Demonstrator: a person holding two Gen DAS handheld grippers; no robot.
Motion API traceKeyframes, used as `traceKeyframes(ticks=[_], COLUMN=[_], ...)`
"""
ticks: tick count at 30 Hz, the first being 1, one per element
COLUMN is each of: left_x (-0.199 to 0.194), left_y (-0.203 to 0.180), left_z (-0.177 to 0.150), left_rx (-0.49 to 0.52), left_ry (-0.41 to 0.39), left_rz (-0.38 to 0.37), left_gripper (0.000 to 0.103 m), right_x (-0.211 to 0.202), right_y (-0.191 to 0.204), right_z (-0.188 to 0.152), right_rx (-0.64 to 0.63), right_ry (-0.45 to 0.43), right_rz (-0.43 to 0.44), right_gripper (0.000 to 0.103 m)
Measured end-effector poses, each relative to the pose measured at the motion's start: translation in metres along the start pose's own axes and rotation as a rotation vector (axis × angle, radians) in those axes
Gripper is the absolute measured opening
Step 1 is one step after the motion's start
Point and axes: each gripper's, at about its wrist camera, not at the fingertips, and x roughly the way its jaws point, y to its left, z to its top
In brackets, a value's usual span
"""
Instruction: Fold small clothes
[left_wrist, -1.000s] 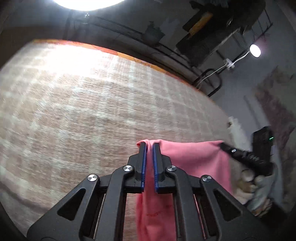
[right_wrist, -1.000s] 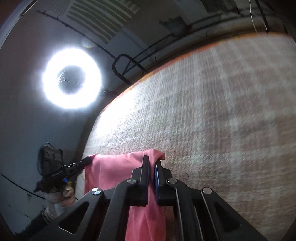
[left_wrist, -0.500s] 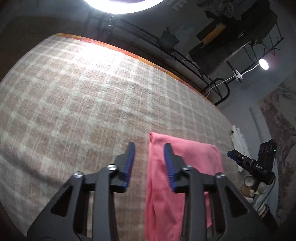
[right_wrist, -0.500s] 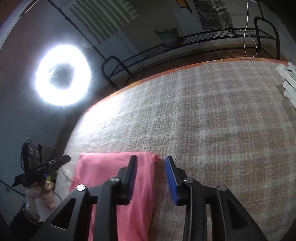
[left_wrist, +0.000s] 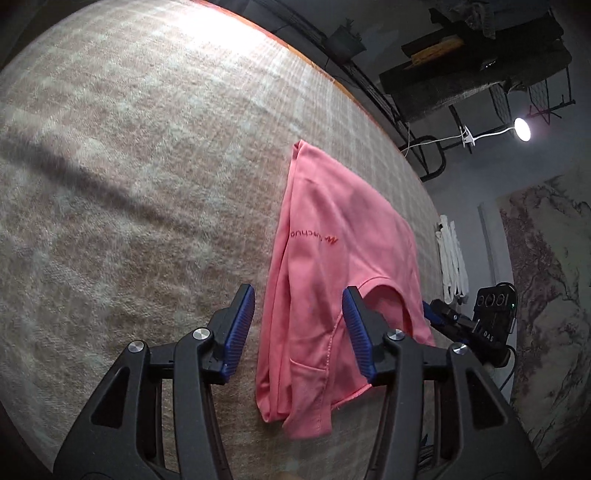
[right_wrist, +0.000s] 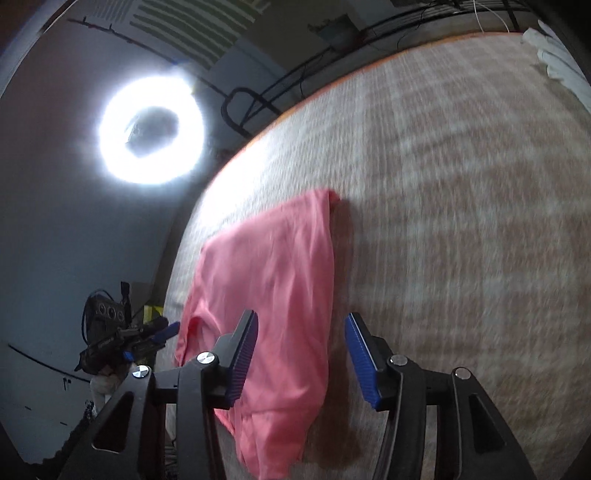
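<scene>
Pink garment (left_wrist: 332, 266) flat on blanket (left_wrist: 129, 184), beneath parted left hand-held gripper (left_wrist: 299, 332).

My left gripper (left_wrist: 298, 328) points steeply downward, its blue-padded jaws parted after just opening, nothing pinched between them. My right gripper (right_wrist: 301, 354) tilts down at a similar slant, its jaws also just opened and standing apart, pressing on nothing. In the right wrist view I see the left gripper out at the left side.
</scene>
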Motion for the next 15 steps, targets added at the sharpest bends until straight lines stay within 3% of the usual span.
traceKeyframes(ticks=[6,12,15], left_x=[0.001,0.008,0.013], left_y=[-0.002,-0.004,-0.006], left_z=[0.0,0.002,0.001], left_rx=[0.022,0.007,0.002], left_ry=[0.004,0.014,0.026], left_rz=[0.004,0.006,-0.005], left_gripper=[0.05,0.05,0.05], right_x=[0.005,0.005,-0.006], right_y=[0.016,0.048,0.045], right_z=[-0.032,-0.073,-0.073], right_rx=[-0.131,-0.4,-0.359], right_ry=[0.047,0.1,0.099], right_rz=[-0.102,-0.243,-0.156], right_gripper=[0.043,0.043,0.044])
